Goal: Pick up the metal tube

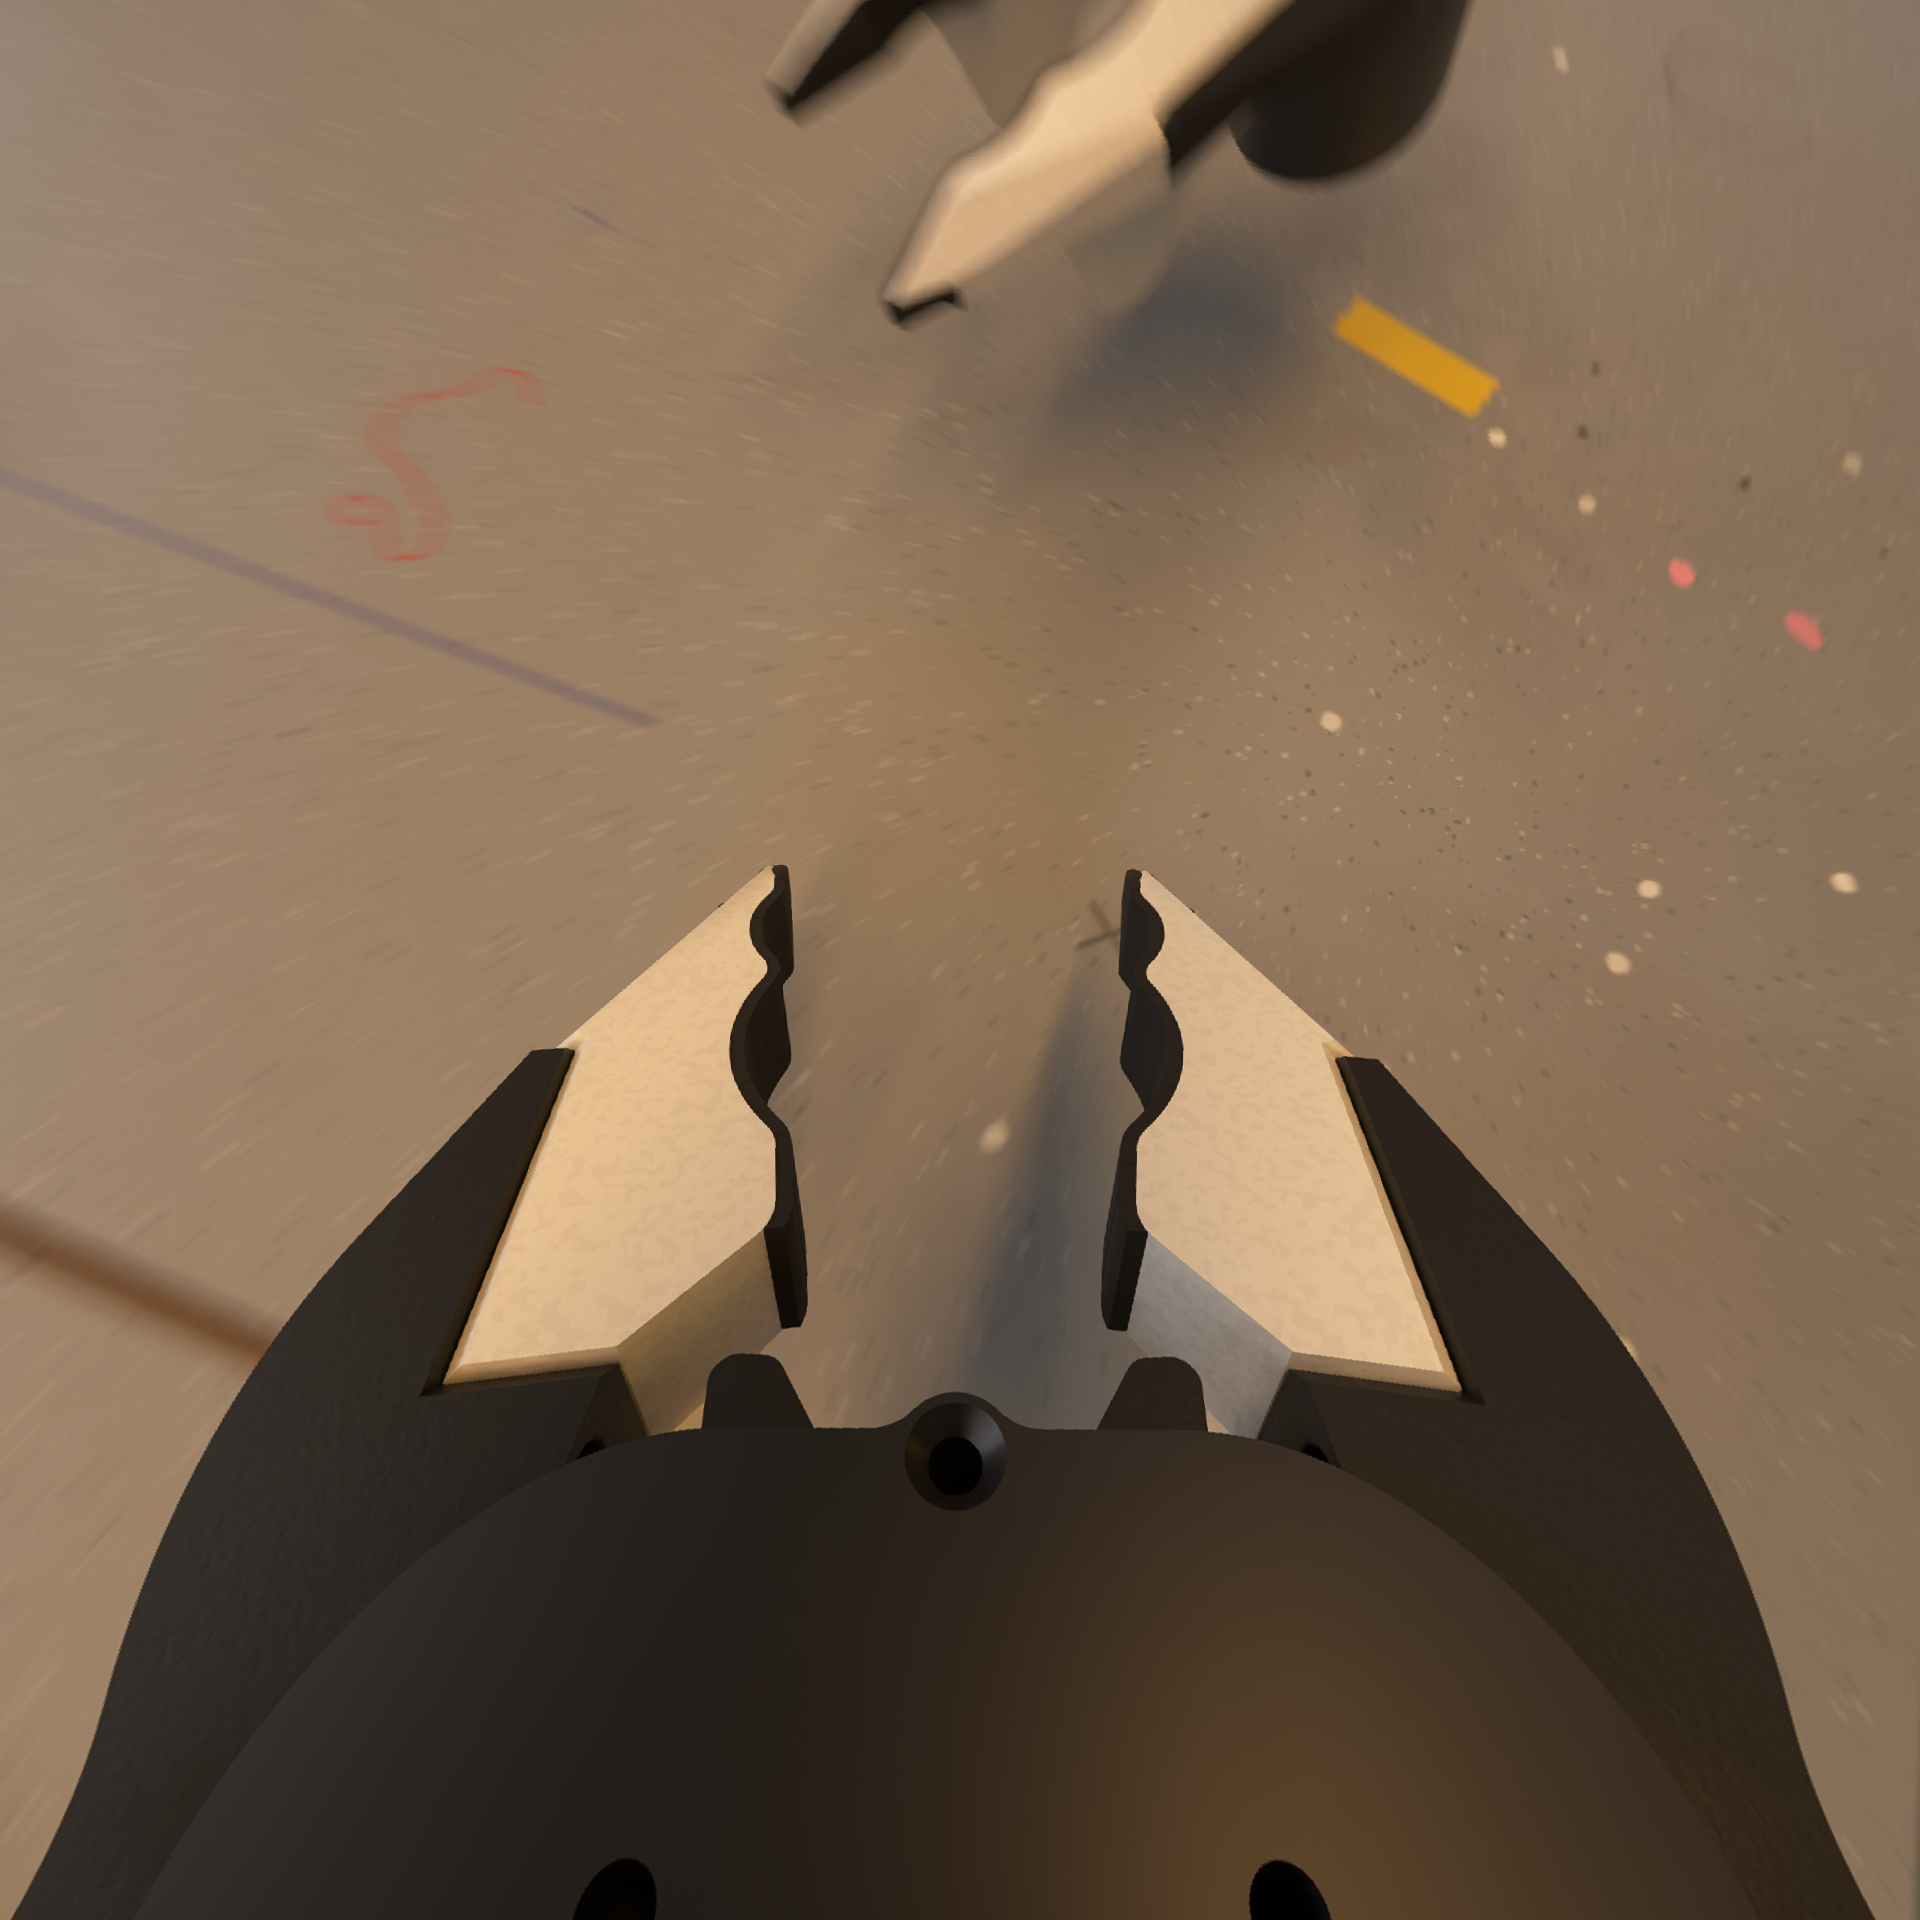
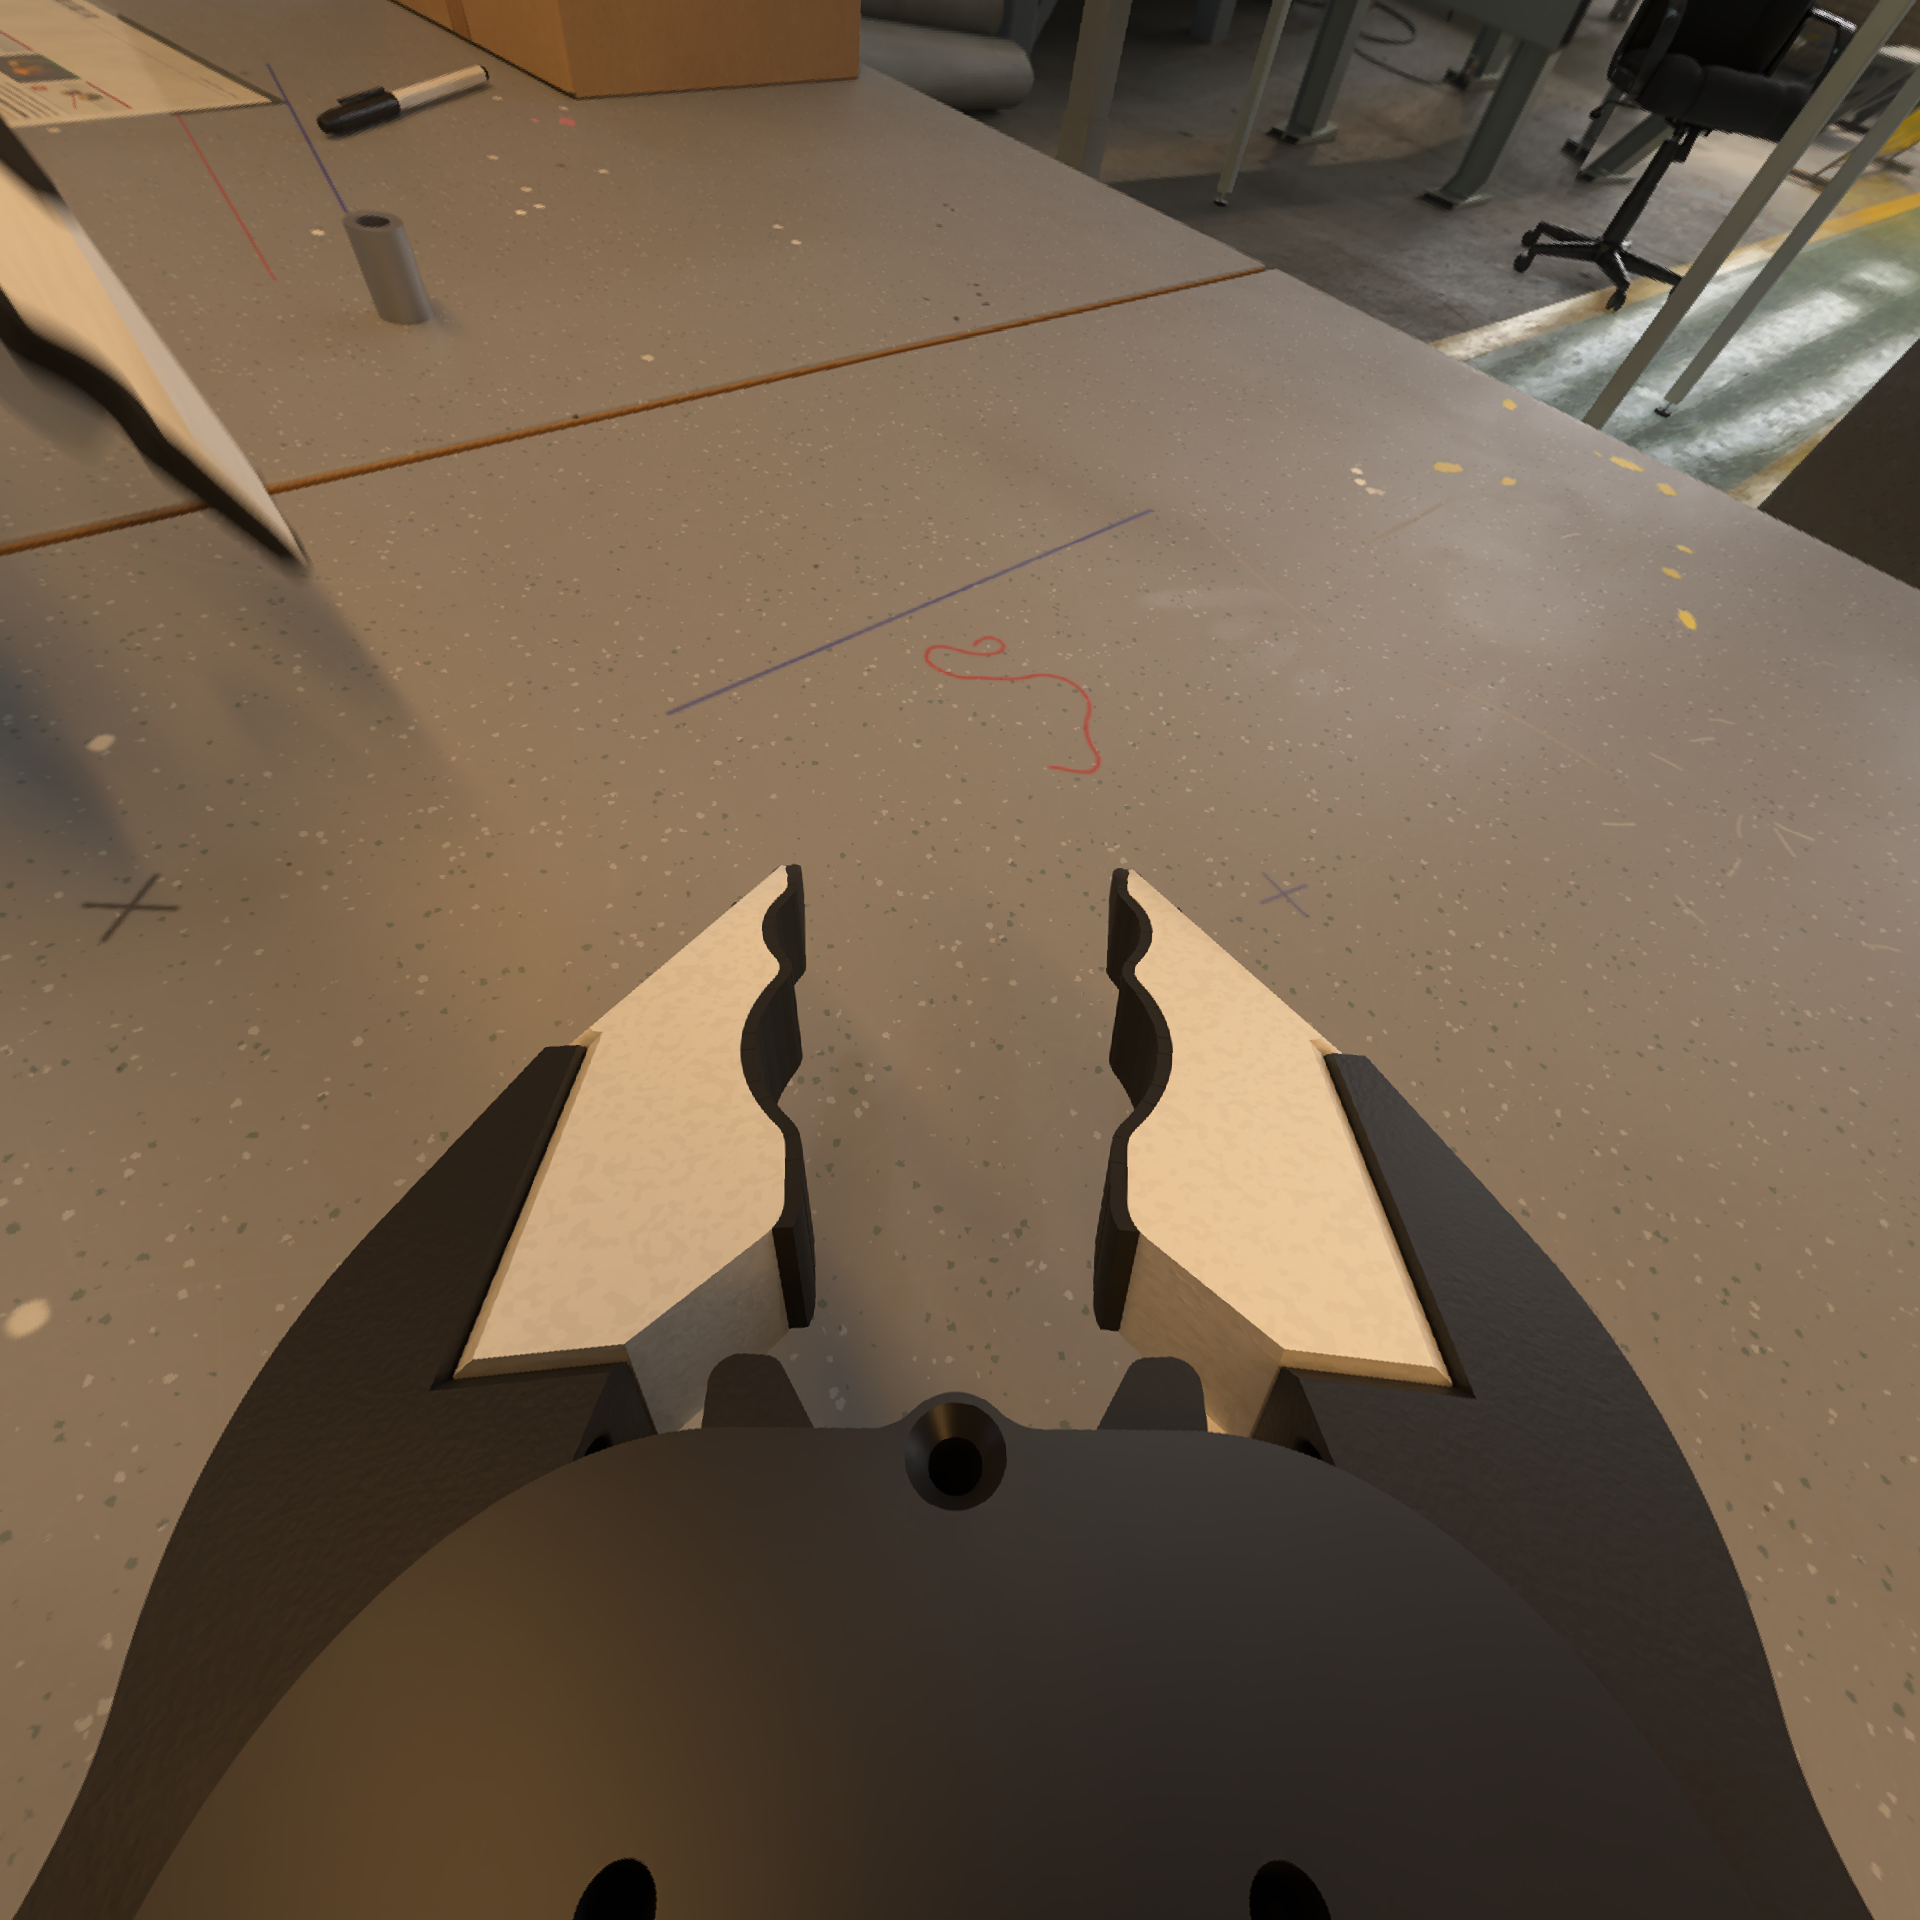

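Note:
The metal tube [image 2: 388, 267] is a short grey hollow cylinder standing upright on the grey speckled table [image 2: 1351, 831], far off at the upper left of the right wrist view. My right gripper [image 2: 956, 873] is open and empty, low over the table, well short of the tube. My left gripper [image 1: 956, 873] is open and empty, pointing down at the bare table; the tube does not show in its view. The right gripper's fingers [image 1: 1039, 197] show blurred at the top of the left wrist view. A finger of the left gripper [image 2: 135, 353] shows blurred at the left edge of the right wrist view.
A black-and-white marker [image 2: 400, 99], a cardboard box [image 2: 665, 42] and a printed sheet [image 2: 94, 73] lie beyond the tube. A seam [image 2: 727, 390] crosses the table. The table edge runs along the right, with an office chair [image 2: 1683, 114] on the floor beyond. A yellow tape strip [image 1: 1413, 355] lies on the table.

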Controlling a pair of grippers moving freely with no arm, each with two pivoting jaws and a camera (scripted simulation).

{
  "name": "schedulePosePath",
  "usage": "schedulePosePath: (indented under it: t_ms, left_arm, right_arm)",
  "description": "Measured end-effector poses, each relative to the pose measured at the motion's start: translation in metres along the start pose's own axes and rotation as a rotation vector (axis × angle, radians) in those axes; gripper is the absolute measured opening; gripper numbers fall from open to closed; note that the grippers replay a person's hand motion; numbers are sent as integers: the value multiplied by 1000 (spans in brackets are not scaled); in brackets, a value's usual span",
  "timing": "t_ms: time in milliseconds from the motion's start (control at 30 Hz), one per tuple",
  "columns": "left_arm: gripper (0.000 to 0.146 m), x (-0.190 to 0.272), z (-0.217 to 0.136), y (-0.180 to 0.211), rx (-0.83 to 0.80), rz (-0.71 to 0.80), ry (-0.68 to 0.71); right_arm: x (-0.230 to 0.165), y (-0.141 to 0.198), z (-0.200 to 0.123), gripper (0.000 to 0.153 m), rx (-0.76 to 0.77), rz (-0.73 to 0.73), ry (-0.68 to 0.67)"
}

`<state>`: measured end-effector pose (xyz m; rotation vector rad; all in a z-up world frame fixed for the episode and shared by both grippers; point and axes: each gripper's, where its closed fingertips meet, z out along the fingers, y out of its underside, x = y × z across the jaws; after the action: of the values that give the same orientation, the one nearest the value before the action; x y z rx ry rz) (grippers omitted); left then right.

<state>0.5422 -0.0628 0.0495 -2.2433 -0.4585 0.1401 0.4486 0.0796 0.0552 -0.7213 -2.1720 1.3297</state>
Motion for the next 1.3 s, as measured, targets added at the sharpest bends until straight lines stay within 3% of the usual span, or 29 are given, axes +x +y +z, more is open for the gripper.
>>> schedulePosePath:
  t_ms: [200,333,433,533,767,833,1000,1300]
  left_arm:
    - [63,-86,-139,-5,93,-147,-268]
    - [63,-159,-183,31,-7,-208,-466]
    - [53,-189,-173,59,-91,-295,-397]
    - [52,-205,-154,88,-245,-340,-346]
    - [55,-218,-128,135,-546,-278,-307]
    - [51,-217,-122,136,-543,-286,-282]
    - [23,-216,-121,137,-548,-262,-285]
    - [22,-214,-131,125,-537,-238,-316]
  right_arm:
    - [-4,-1,2,59,2,-7,-11]
    - [-6,0,3,59,-8,-27,-9]
    - [-6,0,5,58,-13,-39,-4]
    - [-3,0,5,57,-10,-26,5]
    - [0,-1,4,57,2,13,-4]
    - [0,-2,4,57,4,9,-3]
    - [-1,-2,3,57,6,-9,3]
    - [-4,-2,3,56,4,-45,10]
